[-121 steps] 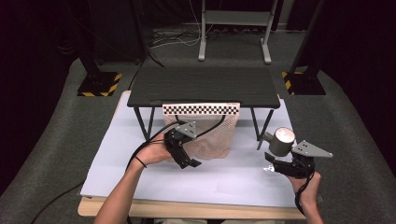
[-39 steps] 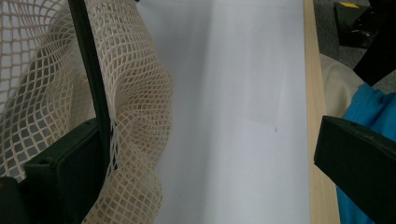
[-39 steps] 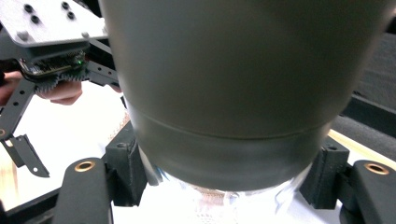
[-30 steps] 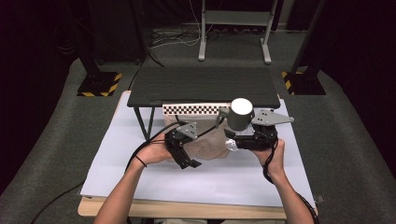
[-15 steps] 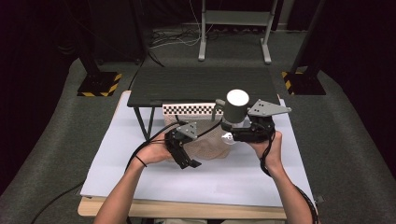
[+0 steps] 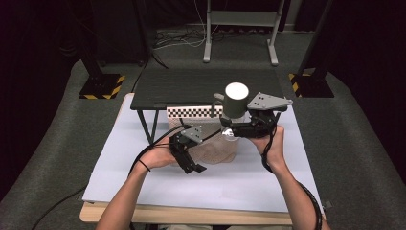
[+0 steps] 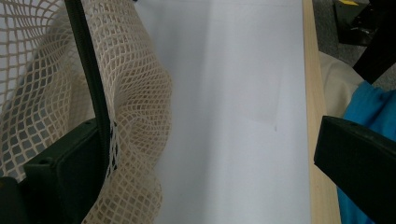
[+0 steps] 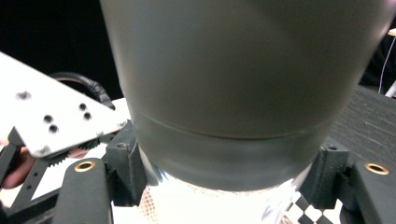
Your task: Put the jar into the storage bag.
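A beige mesh bag (image 6: 218, 152) (image 7: 135, 93) with a black zipper edge lies on the white sheet. My left gripper (image 6: 189, 165) (image 7: 208, 126) rests at the bag's left side with its jaws wide apart. One jaw sits in the mesh by the zipper edge and the other stands clear over the sheet. A bottle (image 6: 235, 103) (image 8: 243, 70) with a grey top and a clear lower part hangs upright above the bag's far right side. My right gripper (image 6: 229, 128) (image 8: 226, 154) is shut on the bottle just below the grey top.
A low black stand (image 6: 206, 88) stands at the back of the white sheet (image 6: 239, 187), with a checkerboard strip (image 6: 191, 112) under its front edge. The table's wooden edge (image 6: 191, 218) runs near me. Metal frame legs and striped bases stand on the floor beyond.
My right gripper has carried the bottle from the table's right side leftward and upward to above the mesh bag. The left gripper and the bag have stayed put.
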